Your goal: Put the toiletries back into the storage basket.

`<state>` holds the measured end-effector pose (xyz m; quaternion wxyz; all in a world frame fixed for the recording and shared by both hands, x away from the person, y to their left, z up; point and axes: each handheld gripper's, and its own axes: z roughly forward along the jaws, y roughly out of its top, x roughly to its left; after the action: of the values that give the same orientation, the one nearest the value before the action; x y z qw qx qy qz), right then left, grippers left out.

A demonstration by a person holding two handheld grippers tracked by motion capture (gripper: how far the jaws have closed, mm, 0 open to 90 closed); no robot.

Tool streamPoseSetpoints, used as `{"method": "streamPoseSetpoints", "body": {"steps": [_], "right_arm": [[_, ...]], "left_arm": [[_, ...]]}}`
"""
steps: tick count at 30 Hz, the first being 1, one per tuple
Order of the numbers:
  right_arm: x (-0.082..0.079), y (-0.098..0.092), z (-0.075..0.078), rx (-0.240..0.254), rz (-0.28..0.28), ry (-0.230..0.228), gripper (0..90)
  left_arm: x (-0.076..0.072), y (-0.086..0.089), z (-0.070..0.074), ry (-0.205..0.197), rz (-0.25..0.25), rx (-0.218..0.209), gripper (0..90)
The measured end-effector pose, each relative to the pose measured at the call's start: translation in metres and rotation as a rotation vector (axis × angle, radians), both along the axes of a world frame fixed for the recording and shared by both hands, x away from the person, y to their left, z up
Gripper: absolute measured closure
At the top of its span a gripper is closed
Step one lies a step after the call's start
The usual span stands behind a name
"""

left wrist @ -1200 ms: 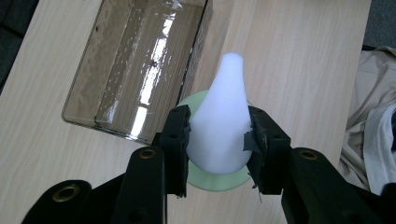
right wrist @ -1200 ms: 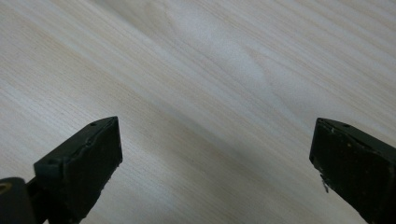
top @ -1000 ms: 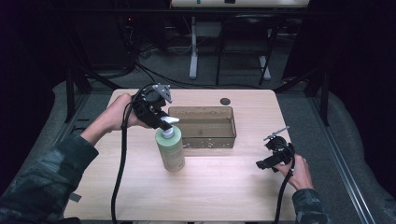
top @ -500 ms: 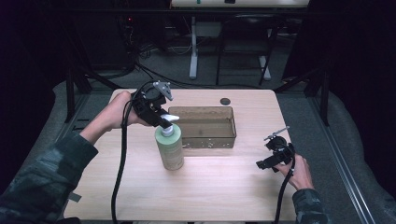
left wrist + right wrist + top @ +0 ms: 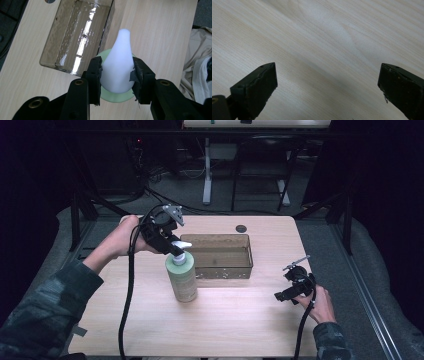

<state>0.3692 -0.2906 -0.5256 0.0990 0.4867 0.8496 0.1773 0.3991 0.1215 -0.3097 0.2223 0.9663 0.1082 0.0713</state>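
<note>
A pale green soap bottle (image 5: pixel 182 278) stands upright on the wooden table (image 5: pixel 240 320), just left of a clear plastic bin (image 5: pixel 222 256). My left gripper (image 5: pixel 176 249) is shut on the bottle's white pump head (image 5: pixel 117 67), its pads (image 5: pixel 96 75) pressing both sides from above. In the left gripper view the green bottle shoulder (image 5: pixel 112 97) shows under the pump, with the bin (image 5: pixel 77 37) beyond it. My right gripper (image 5: pixel 284 296) rests low at the table's right side, open, with only bare tabletop (image 5: pixel 324 50) between its fingertips (image 5: pixel 257 82).
A small dark round disc (image 5: pixel 241 228) lies near the table's far edge. Cables trail from both grippers toward the front edge. Pale cloth (image 5: pixel 197 70) lies beside the table in the left gripper view. Dark floor and table legs lie beyond.
The left gripper and bottle have shifted only slightly. The right gripper has stayed in place.
</note>
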Motion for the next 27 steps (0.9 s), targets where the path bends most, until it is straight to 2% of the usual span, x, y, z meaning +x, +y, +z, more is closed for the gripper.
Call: {"method": "streamPoseSetpoints", "body": {"steps": [19, 27], "right_arm": [[0.0, 0.0, 0.0, 0.002, -0.002, -0.003, 2.0], [0.0, -0.001, 0.0, 0.0, -0.003, -0.008, 2.0]], "left_arm": [[-0.001, 0.003, 0.015, -0.016, -0.004, 0.004, 63.2], [-0.003, 0.004, 0.026, -0.027, 0.001, -0.002, 63.2]]}}
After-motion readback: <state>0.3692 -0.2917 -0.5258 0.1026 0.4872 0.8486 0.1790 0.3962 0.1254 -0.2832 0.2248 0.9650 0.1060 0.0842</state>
